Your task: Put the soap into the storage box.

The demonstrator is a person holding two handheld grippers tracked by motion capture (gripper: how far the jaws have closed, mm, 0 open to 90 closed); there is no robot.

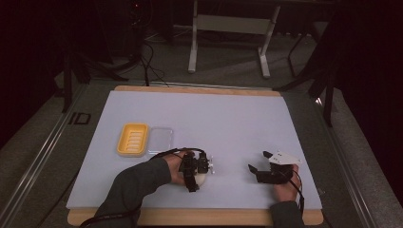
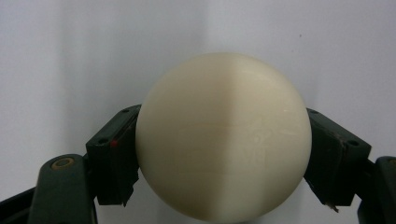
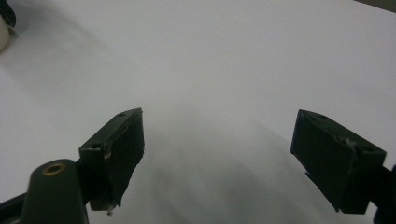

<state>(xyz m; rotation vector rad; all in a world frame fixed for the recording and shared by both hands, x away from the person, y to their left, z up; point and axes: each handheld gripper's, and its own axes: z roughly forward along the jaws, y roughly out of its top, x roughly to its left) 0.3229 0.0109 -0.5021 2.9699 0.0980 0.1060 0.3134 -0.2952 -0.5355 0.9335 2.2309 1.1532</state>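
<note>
Left tongs (image 2: 223, 154) clench the smooth, hard-looking cream ball (image 2: 223, 135) across its middle, likely slippery; right tongs (image 3: 219, 158) gape, released.

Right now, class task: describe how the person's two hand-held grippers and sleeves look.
Both are black. The left hand-held gripper trails a looping black cable; its jaws are blocky, with a red dot and a brass rivet. The right hand-held gripper carries a pale three-cornered plate. The sleeves are dark grey.
</note>
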